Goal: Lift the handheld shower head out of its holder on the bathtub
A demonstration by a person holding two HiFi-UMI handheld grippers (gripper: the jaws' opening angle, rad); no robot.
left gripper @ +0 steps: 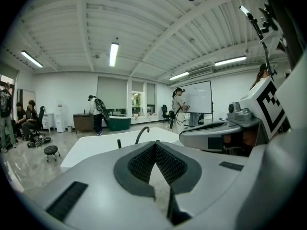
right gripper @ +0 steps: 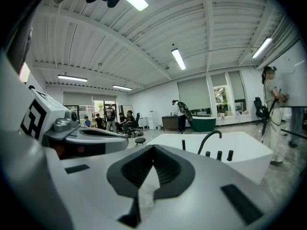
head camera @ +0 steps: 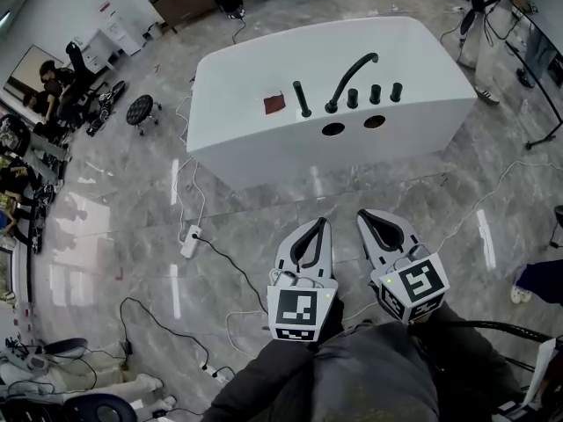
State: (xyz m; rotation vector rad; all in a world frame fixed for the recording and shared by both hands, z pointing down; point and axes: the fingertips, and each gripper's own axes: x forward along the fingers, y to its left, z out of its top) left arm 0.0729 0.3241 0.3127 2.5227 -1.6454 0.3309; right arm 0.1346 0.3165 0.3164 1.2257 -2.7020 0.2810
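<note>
Currently both grippers are hovering side by side on the near side of the bathtub (head camera: 264,152), pointing toward it and well apart from it. The left gripper (head camera: 322,224) is clenched, its ribbed pads meeting at the tip with nothing between them. The right gripper (head camera: 361,217) is clenched too, and empty.

The handheld shower head (head camera: 302,100) is standing upright as a black rod in its holder on the bathtub's near deck, untouched. Just right of it the curved spout (head camera: 350,76) is arching up, and beyond that three black knobs (head camera: 376,94) are lining the same deck. A small brown patch (head camera: 274,105) is lying on the deck just left of the shower head. Two round holes (head camera: 332,129) are showing near the bathtub's front edge, below the spout and knobs.

Grey marble floor (head camera: 114,209) is lying between the grippers and the bathtub's front wall. Off the bathtub's near-left corner a white power strip (head camera: 191,241) is sitting on the floor, and a black cable (head camera: 230,266) is trailing from it toward the person holding the grippers — left of the straight line to the shower head.

Around the bathtub:
- a black stool (head camera: 140,110) is standing just off its left end
- seated people (head camera: 48,82) are gathering further left
- a green tub (left gripper: 119,122) and a brown desk (left gripper: 82,122) are standing behind it
- a person (left gripper: 178,104) is standing by a whiteboard (left gripper: 197,97) beyond its right end
</note>
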